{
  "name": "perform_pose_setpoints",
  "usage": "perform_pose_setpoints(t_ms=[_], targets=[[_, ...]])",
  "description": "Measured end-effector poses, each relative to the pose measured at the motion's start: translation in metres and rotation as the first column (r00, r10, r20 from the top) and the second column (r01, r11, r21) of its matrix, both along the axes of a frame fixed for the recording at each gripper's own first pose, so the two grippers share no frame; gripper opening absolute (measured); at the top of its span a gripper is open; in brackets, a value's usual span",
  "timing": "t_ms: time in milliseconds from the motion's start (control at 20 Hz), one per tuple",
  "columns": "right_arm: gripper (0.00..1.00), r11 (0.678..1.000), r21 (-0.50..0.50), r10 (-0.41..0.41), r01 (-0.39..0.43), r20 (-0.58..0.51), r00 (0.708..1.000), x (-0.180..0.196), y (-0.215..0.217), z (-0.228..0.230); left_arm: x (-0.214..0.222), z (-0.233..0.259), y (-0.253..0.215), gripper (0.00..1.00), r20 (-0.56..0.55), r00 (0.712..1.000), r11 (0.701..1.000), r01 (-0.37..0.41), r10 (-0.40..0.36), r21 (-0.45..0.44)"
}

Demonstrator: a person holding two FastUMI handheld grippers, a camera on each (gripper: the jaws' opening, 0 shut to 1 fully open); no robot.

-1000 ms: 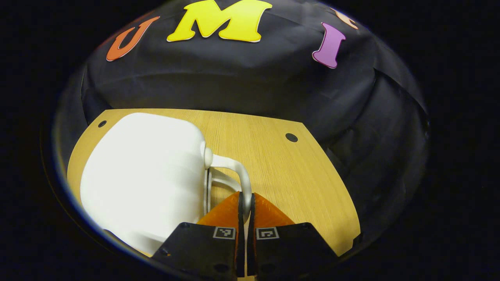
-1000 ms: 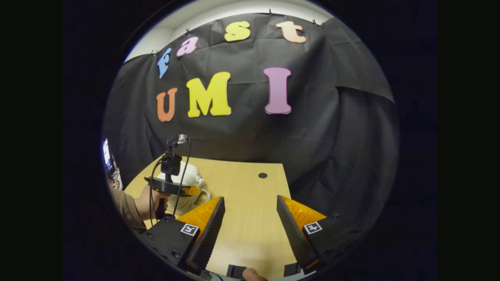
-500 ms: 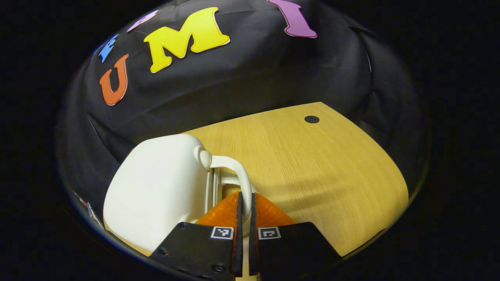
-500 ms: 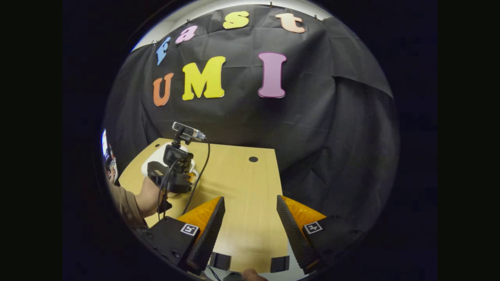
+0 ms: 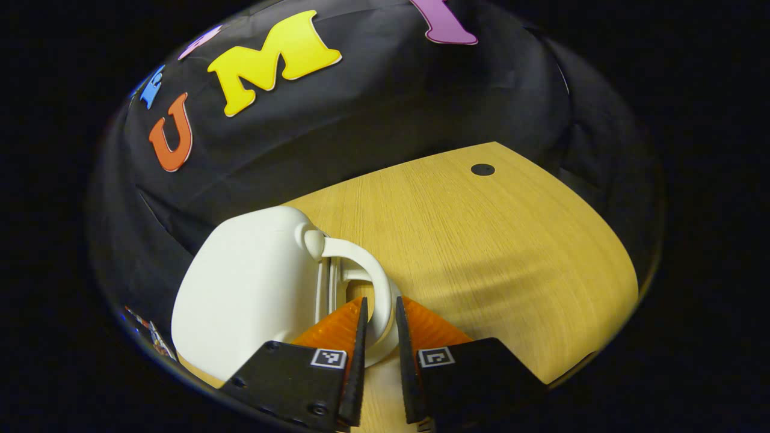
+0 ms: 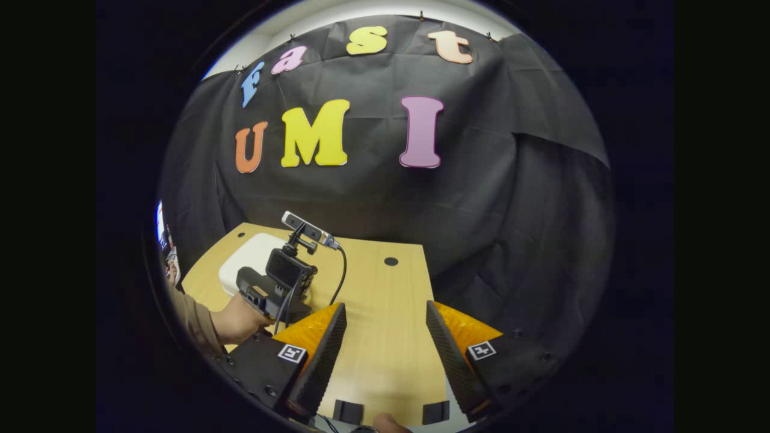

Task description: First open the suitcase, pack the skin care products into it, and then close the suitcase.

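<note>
The white hard-shell suitcase (image 5: 252, 282) lies shut on the wooden table (image 5: 493, 252), at the left of the left gripper view. Its curved white handle (image 5: 368, 264) arches toward me. My left gripper (image 5: 380, 308) stands slightly open, one orange finger on each side of the handle, with small gaps showing. In the right gripper view the suitcase (image 6: 246, 267) sits at the table's far left, partly hidden by a hand (image 6: 240, 319) and the left gripper's black body. My right gripper (image 6: 385, 316) hangs wide open over the table's near edge, holding nothing.
Black cloth walls close in the table (image 6: 385, 355) at the back and right. A round dark hole (image 6: 391, 261) marks the tabletop near its far edge. Two black clips (image 6: 348, 412) sit on the near edge under my right gripper.
My left gripper's fingers, shut on the suitcase handle before, have parted a little around it. The suitcase has stayed where it was in the last half second. The right gripper has tilted slightly and stays open.
</note>
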State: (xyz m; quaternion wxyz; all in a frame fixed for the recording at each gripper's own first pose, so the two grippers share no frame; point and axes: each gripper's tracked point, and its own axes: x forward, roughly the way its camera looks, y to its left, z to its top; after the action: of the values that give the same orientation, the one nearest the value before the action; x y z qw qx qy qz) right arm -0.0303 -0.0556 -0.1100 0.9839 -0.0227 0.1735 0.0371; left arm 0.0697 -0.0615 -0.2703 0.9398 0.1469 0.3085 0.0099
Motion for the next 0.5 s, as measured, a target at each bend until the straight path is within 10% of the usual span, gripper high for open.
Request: perform_pose_setpoints(t_ms=[50, 250, 500], targets=[[0.79, 1.0, -0.001, -0.003, 0.003, 0.016, 1.0, 0.003, 0.007, 0.007, -0.002, 0.0, 0.001, 0.35, -0.02, 1.0, 0.999, -0.006, 0.005, -0.032], [0.79, 1.0, -0.012, -0.028, 0.029, 0.085, 0.996, 0.017, 0.033, 0.03, -0.011, 0.051, 0.019, 1.0, 0.048, 0.998, 0.993, 0.035, -0.03, -0.11], [0.79, 0.998, 0.019, -0.067, 0.065, 0.181, 0.981, 0.035, 0.073, 0.064, -0.036, 0.141, 0.076, 0.98, 0.207, 0.978, 0.979, 0.028, 0.015, -0.203]])
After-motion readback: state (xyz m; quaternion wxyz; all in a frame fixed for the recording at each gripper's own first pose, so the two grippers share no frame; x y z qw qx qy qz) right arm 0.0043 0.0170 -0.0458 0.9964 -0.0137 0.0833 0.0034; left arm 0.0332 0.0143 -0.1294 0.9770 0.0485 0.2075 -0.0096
